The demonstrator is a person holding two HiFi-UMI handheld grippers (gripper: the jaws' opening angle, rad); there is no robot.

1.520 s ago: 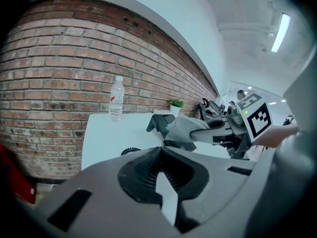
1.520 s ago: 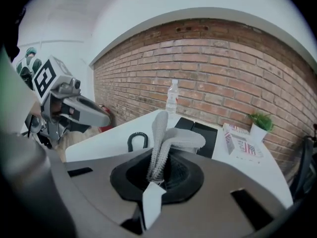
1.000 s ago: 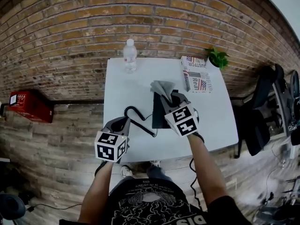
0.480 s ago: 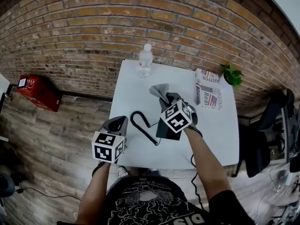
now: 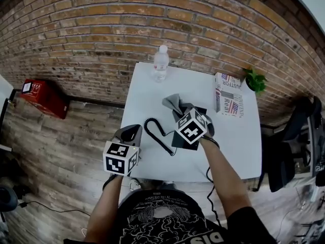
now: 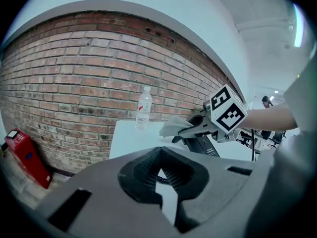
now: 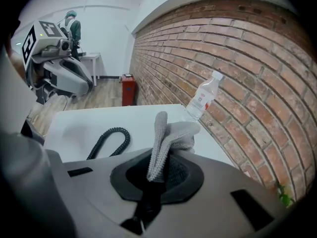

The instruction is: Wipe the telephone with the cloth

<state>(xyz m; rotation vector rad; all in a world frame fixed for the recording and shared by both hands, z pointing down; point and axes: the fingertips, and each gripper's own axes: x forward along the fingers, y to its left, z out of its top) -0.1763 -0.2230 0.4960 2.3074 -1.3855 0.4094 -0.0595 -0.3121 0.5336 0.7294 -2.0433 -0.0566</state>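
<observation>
Presently: cloth clamped in right gripper, over the telephone

Right gripper [image 7: 157, 170]: jaws closed on the grey cloth [image 7: 171, 133], which stands up out of them in a fold. Left gripper [image 6: 159, 162]: jaws meet at the tips with nothing between them; it is held by the table's [image 5: 147, 90] near-left edge. The telephone [image 5: 177, 139] sits mid-table, largely hidden under the right gripper; only its dark base and coiled cord [image 5: 155, 131] show. A bottle [image 5: 161, 64] stands at the far edge; its contents cannot be made out.
</observation>
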